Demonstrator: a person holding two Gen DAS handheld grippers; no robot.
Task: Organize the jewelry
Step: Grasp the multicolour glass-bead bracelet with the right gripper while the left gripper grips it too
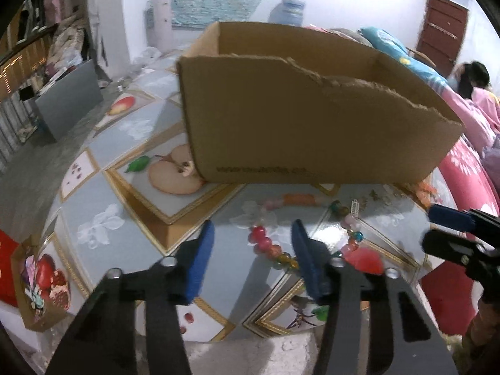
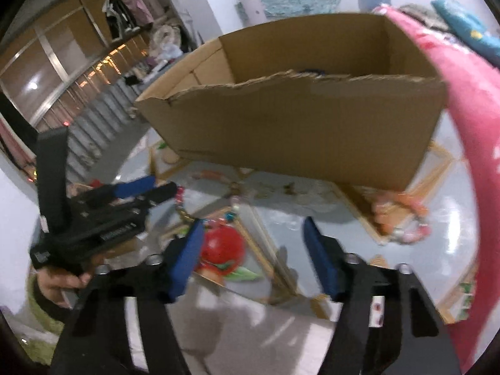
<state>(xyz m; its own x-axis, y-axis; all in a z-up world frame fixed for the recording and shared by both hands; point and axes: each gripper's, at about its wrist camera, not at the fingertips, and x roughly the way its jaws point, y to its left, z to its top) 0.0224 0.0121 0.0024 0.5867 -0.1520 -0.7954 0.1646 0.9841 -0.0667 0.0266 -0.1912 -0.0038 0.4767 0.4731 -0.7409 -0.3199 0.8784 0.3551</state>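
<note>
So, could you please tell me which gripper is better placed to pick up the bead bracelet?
Probably the left gripper: its open jaws already flank the bead bracelet on the table. The right gripper frames only bare tabletop, apart from the beads.

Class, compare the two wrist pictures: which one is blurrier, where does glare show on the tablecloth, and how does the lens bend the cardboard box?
Left wrist view: fairly sharp, the bead string shows single beads; the cardboard box bulges outward. Right wrist view: smeared by motion, the jewelry near the box corner is a blur; pale glare patches lie on the glossy tablecloth; the box's edges curve here too.
</note>
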